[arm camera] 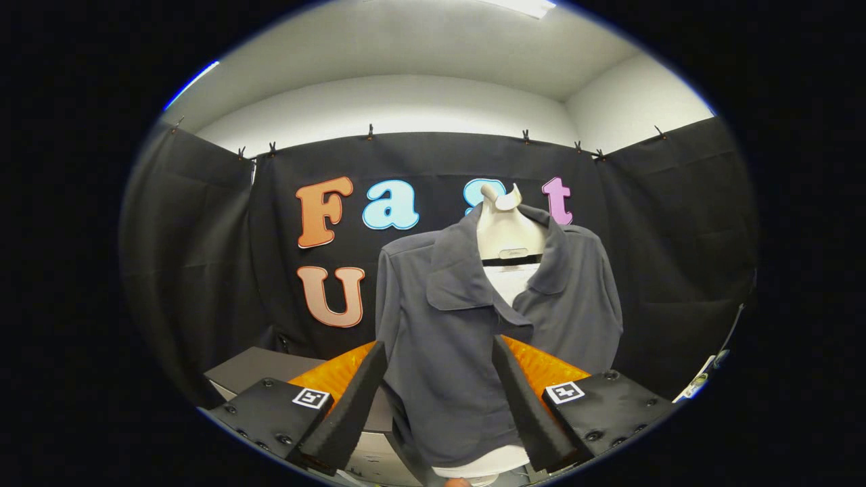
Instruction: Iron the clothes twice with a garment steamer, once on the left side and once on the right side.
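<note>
A dark grey collared shirt [446,325] hangs buttoned on a white torso form [509,233] in front of the black booth wall, its collar open at the neck. The form's white base [484,463] shows under the shirt's hem. My gripper [436,345] is open and faces the shirt's front. The shirt's lower half appears in the gap between the two fingers, beyond them. Nothing is held between the fingers. The left fingertip [374,355] lines up with the shirt's left edge, and the right fingertip [499,345] lines up with its button line.
A grey box-like surface [254,368] stands low on the left, beside the shirt. A small white object [700,385] sits low against the wall on the right. Black cloth walls close the booth on three sides.
</note>
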Tool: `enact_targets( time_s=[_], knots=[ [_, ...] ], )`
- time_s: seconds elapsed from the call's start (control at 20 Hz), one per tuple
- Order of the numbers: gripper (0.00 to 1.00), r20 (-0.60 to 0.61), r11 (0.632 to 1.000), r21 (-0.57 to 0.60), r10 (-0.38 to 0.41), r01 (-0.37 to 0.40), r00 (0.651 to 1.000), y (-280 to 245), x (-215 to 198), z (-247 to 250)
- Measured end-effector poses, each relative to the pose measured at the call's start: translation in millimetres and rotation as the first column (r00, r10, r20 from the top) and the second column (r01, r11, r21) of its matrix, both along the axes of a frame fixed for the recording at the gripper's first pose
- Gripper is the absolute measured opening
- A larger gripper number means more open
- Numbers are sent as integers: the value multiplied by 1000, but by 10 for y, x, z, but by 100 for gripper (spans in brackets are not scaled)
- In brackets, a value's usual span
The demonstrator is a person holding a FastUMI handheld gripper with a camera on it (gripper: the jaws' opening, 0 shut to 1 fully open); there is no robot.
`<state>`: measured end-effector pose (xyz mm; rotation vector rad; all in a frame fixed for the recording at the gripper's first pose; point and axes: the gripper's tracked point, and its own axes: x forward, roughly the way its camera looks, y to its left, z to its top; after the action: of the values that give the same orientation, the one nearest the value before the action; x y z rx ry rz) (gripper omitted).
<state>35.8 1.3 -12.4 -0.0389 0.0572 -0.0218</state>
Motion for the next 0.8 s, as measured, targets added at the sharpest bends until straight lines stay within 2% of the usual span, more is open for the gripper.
enact_targets(
  time_s=[0.45, 0.8],
  knots=[
    [100, -97, 995, -24, 99, -102, 990, 789, 390, -361],
    [100, -240, 978, -3, 203, -209, 950, 1646, 800, -853]
  ],
)
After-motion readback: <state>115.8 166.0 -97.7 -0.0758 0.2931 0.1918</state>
